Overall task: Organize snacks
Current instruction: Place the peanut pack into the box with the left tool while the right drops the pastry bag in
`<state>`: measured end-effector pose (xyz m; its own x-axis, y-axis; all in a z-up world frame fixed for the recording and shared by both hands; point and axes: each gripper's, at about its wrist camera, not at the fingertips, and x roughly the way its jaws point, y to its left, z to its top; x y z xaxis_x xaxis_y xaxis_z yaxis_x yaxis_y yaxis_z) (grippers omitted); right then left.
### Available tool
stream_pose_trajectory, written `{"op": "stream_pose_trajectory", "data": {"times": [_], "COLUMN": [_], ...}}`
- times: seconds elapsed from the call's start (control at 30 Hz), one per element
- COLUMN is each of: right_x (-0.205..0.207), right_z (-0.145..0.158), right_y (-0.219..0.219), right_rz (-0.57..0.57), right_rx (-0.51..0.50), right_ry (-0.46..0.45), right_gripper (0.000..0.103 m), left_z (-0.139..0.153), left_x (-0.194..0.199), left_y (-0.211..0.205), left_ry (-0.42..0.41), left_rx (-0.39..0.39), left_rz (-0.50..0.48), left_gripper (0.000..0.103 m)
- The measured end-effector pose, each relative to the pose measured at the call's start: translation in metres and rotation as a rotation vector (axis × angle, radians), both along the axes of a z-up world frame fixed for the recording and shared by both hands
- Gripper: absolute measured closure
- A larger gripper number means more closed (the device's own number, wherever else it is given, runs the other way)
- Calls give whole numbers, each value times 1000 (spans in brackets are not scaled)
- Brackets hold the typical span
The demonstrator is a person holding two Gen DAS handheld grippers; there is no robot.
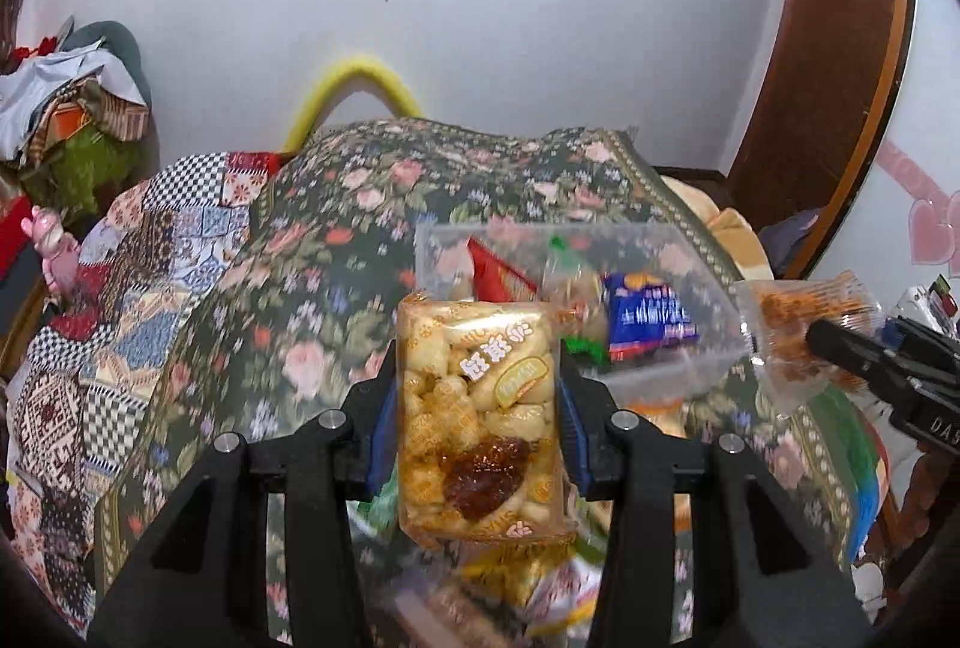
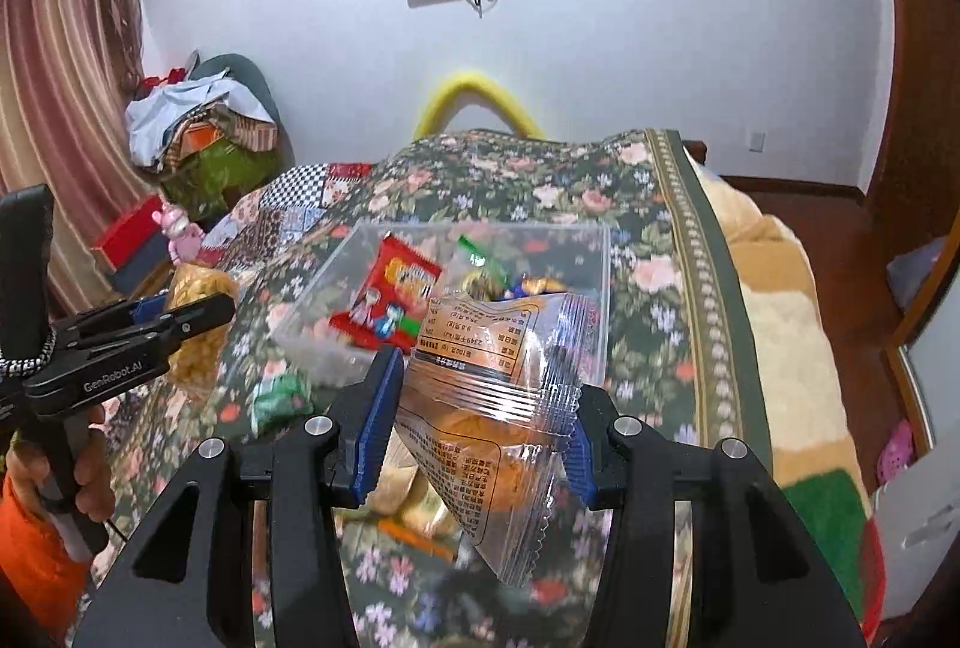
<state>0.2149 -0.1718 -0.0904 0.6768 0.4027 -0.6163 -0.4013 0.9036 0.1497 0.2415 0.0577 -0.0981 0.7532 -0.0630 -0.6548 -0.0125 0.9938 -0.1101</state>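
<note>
Left gripper (image 1: 480,408) clamps a puffed-rice cake packet (image 1: 477,408), right gripper (image 2: 474,426) a clear orange-snack pouch (image 2: 489,408), both raised for the clear plastic box (image 2: 591,252).

A bed (image 2: 660,240) under a dark floral quilt (image 1: 336,240) carries a clear plastic box (image 2: 336,312) at its middle, a green-wrapped snack (image 2: 279,399) at the box's 7 o'clock, and loose snack packets (image 2: 414,504) toward 6 o'clock.
</note>
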Motion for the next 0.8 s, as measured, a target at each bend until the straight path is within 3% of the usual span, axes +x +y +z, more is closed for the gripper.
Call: {"op": "stream_pose_trajectory", "data": {"times": [0.4, 0.8], "right_x": [65, 126], "right_z": [-10, -43], "right_y": [18, 38], "right_rz": [-17, -45], "right_rx": [-6, -55], "right_ry": [18, 94], "right_gripper": [58, 58], "left_z": [-17, -49], "left_x": [69, 118], "left_y": [0, 13], "left_ry": [14, 81], "left_rx": [16, 2], "left_rz": [-10, -6], "left_gripper": [59, 59]}}
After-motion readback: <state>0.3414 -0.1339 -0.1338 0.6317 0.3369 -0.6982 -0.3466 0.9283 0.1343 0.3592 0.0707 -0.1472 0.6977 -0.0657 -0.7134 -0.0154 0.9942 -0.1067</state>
